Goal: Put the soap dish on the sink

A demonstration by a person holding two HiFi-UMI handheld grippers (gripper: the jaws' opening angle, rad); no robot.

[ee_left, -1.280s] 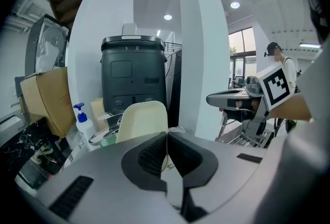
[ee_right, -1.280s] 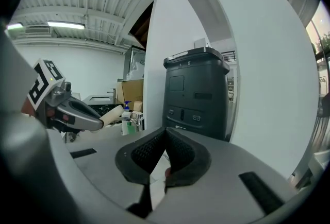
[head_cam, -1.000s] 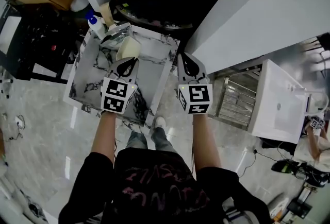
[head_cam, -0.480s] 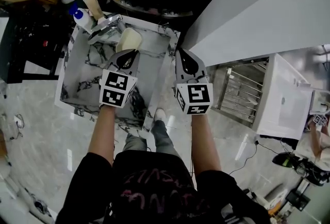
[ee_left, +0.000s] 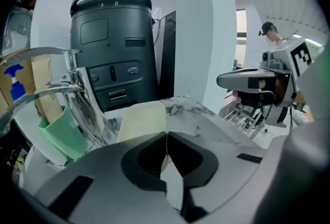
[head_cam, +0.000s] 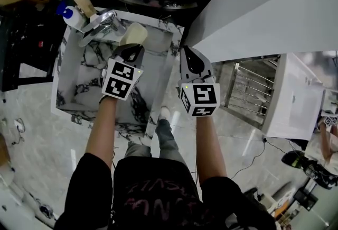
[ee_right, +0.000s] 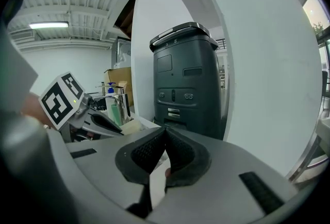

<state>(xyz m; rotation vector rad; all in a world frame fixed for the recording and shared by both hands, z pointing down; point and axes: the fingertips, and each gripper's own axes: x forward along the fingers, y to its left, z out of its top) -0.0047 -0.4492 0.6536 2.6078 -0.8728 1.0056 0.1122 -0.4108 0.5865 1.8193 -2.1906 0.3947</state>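
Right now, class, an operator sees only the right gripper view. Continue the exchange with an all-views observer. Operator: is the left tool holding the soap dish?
Observer: Yes; the left gripper view shows the left tool shut on the edge of the soap dish.
Operator: Where over the sink?
Observer: Head view: by the back rim of the sink, right of the faucet.
Operator: And my tool?
Observer: Head view: the right tool is near the sink's right rim.

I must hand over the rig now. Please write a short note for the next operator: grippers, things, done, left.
Left gripper: shut on the soap dish, holding its edge.
Right gripper: shut, empty, beside the sink's right rim.
Soap dish: at the back of the marble sink, right of the faucet; contact with the rim unclear.
Done: dish carried to the sink.
Left: set it down, open, withdraw.
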